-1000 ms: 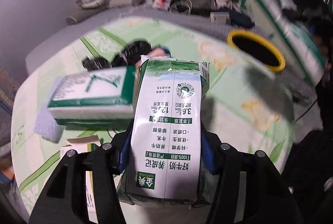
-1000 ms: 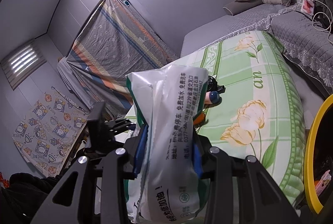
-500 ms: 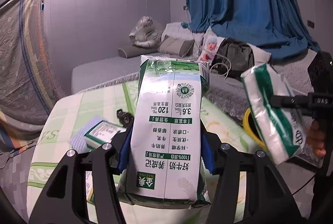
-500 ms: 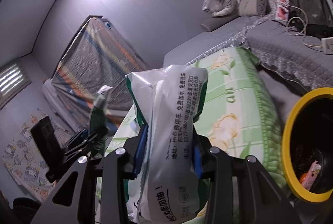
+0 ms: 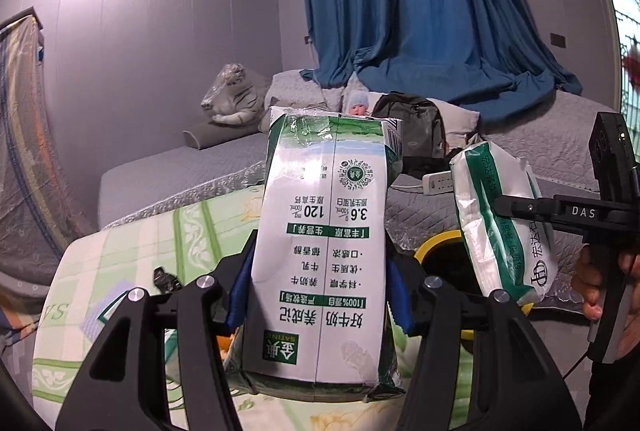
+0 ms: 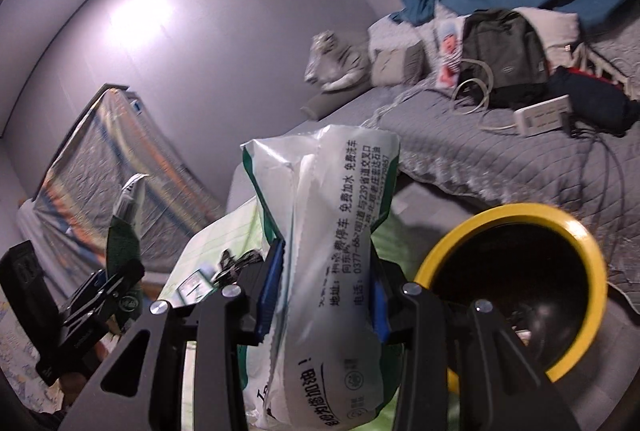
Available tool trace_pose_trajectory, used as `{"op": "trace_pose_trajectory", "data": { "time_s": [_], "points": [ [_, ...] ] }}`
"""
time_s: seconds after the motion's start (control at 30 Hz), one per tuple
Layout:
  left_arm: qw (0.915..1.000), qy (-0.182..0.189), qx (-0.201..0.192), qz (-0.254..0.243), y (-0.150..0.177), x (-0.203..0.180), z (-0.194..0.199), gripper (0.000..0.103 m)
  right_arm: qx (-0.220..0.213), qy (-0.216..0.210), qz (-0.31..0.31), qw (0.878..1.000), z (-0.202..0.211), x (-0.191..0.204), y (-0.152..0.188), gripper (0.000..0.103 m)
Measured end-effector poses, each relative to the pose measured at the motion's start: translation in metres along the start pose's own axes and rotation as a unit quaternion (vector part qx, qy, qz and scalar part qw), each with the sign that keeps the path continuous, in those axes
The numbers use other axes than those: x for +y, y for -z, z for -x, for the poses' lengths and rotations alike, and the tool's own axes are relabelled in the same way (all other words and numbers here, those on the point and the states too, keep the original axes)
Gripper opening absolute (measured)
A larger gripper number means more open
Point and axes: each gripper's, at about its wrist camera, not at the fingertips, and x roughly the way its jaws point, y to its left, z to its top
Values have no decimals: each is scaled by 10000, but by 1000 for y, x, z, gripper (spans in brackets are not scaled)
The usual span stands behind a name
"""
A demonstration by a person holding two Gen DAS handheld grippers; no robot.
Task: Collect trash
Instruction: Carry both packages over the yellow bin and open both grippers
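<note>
- Two grippers are seen, each clamped on one piece of trash and raised above the surface with the green floral cloth (image 5: 132, 255).
- One milk carton (image 5: 326, 255), white and green with its print upside down, is pinched between the blue pads of the left gripper (image 5: 320, 295); the carton is squeezed at its sides and stands nearly upright, its torn top pointing away from the camera.
- One white-and-green plastic packet (image 6: 324, 271) is clamped at its narrowed middle by the right gripper (image 6: 322, 295); in the left wrist view the same packet (image 5: 504, 223) is seen held out to the right of the carton, well apart from it.
- One bin with a yellow rim (image 6: 516, 291) is seen, dark inside, just right of the packet in the right wrist view; in the left wrist view its rim is largely hidden behind the carton and the packet.
- One small dark object (image 5: 166, 279) is left on the cloth, and one flat green-and-white item (image 5: 116, 311) lies near it, partly hidden by the left gripper's body.
- On the grey bed (image 6: 500, 155) behind are counted one dark backpack (image 6: 504, 51), one white power strip (image 6: 544, 115) and one wrapped plush tiger (image 5: 228, 99).
- One blue curtain (image 5: 416, 3) is hung beyond the bed.
</note>
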Motion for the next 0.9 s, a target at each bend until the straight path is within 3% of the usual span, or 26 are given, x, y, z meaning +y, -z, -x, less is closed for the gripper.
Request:
{"op": "trace_pose_trajectory", "data": {
  "time_s": [0.3, 0.57, 0.9],
  "points": [
    [9988, 354, 17, -323, -13, -53, -39, 53, -326, 914, -139, 9952, 14, -52, -4, 36],
    [9971, 591, 122, -468, -12, -88, -70, 53, -391, 1473, -219, 9881, 17, -91, -1, 36],
    [9945, 826, 251, -587, 5, -116, -118, 54, -242, 1777, -410, 9829, 5, -126, 6, 36]
  ]
}}
